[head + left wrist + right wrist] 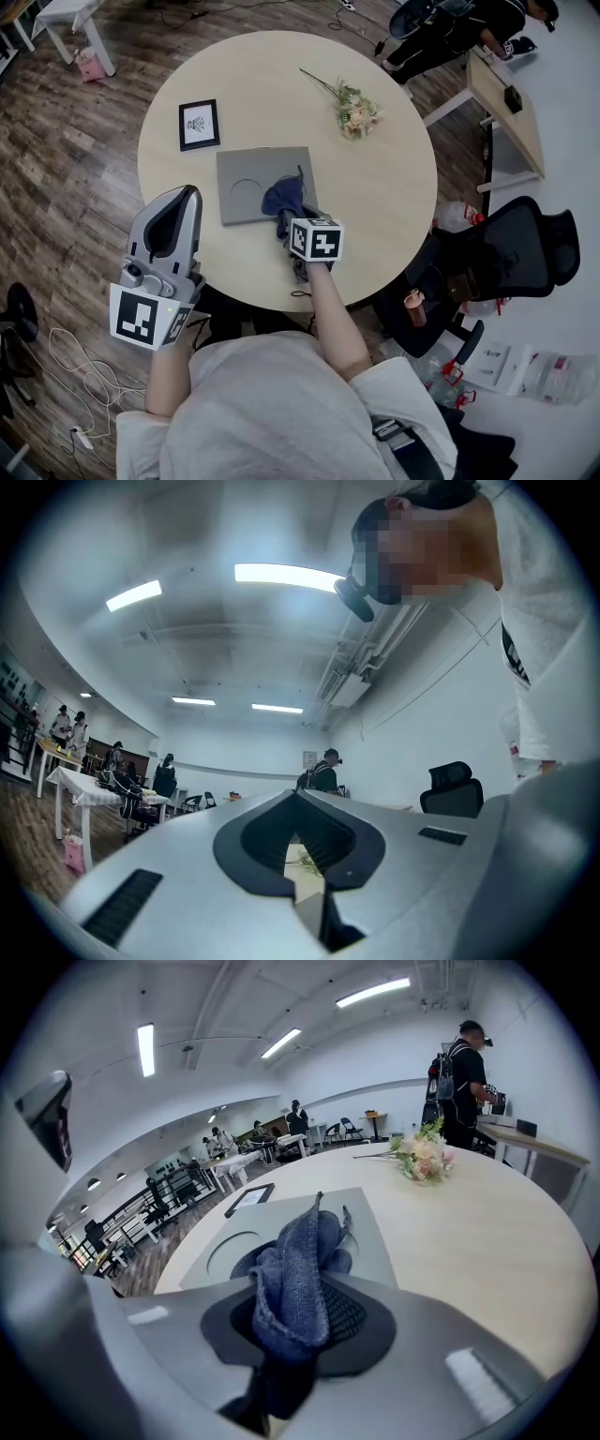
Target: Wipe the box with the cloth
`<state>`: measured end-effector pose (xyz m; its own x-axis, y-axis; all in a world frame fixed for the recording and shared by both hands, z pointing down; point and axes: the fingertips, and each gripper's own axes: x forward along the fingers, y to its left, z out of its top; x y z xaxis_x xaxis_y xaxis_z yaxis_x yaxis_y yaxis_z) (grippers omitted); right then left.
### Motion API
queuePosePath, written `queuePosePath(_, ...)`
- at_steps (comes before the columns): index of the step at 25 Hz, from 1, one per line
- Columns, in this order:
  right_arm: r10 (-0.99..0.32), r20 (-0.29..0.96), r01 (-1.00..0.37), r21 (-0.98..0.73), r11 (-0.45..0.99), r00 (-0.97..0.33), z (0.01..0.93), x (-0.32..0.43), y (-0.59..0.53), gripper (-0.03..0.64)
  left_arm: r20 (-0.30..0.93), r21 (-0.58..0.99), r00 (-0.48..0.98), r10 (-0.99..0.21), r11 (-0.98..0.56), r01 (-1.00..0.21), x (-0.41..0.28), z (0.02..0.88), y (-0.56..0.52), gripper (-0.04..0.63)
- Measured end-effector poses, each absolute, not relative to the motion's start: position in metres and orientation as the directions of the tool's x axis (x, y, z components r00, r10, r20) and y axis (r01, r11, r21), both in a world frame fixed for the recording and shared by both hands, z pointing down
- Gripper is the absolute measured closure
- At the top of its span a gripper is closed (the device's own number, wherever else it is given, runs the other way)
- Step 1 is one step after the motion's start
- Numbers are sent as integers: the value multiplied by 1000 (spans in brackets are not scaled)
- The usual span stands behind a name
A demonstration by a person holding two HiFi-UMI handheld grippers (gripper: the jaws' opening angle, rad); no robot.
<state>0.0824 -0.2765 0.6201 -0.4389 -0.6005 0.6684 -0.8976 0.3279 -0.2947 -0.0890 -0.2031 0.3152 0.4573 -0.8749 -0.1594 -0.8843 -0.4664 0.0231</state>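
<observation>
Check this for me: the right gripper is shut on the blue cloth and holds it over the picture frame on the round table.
Not the picture frame. The right gripper is shut on the blue cloth and holds it over the grey box on the round table; the head view shows the picture frame lying apart from it.

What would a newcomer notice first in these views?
The blue cloth is bunched in the shut right gripper and trails over the flat grey box at the round table's near middle. The left gripper is held shut and empty at the table's near-left edge. A flower sprig and a framed picture lie beyond the box.
</observation>
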Motion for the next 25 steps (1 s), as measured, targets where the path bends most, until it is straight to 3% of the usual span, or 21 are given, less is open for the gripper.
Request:
queuePosePath(16,-653,671,-936,-280,214,-350,622,150,-286,529,-166,15,462,-871,-471,-882,-79,312,-205,589)
queuePosePath(25,-684,646,-940,-273,206,-338,617,147,-284,528,-177,8,458,-871,-467,-884,-88,306,-202,589)
